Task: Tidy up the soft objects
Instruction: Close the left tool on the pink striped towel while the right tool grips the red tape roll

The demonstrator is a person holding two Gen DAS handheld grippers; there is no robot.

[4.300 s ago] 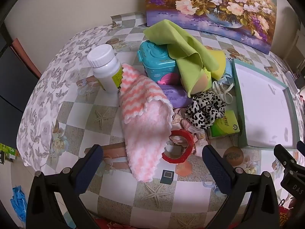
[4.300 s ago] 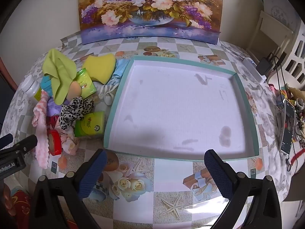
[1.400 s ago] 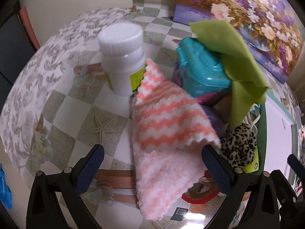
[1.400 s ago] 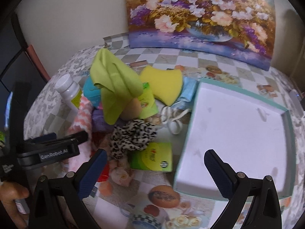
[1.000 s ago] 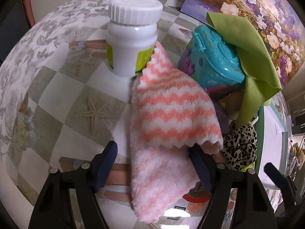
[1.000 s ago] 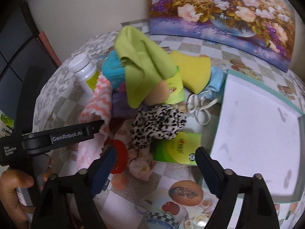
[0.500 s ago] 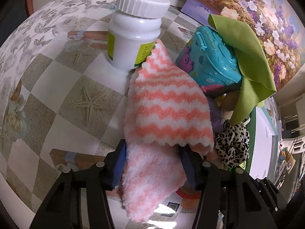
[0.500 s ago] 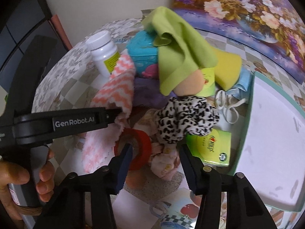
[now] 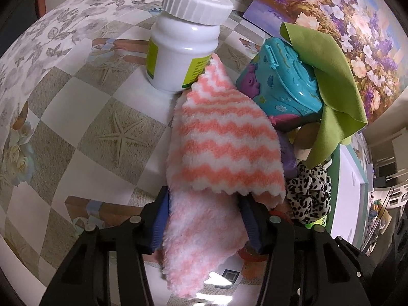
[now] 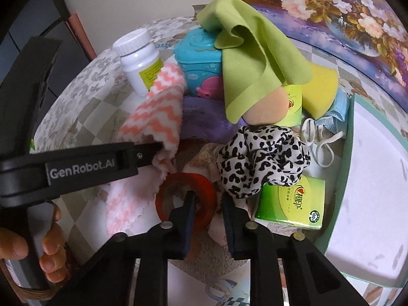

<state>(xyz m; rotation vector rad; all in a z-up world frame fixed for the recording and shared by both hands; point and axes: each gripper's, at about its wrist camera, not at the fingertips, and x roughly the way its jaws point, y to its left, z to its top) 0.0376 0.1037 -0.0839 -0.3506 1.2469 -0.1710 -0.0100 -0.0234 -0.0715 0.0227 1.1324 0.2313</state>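
At lower centre, my left gripper point(image 9: 204, 219) pinches the pink-and-white zigzag fleece cloth point(image 9: 219, 153), whose lift could topple the white plastic bottle point(image 9: 186, 40).

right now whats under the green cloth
The green cloth drapes over a teal toy case, a peach round thing and a green packet. Whatever lies deeper beneath is covered.

Both claws, wide open and held back from the pile a few seconds ago, are now closed in. The left claw point(image 9: 204, 219) has moved forward and pinches the pink-and-white chevron cloth point(image 9: 219, 153). The right claw point(image 10: 207, 214) has swung from the tray to the clutter, narrowing over the red tape roll's point(image 10: 201, 191) rim.
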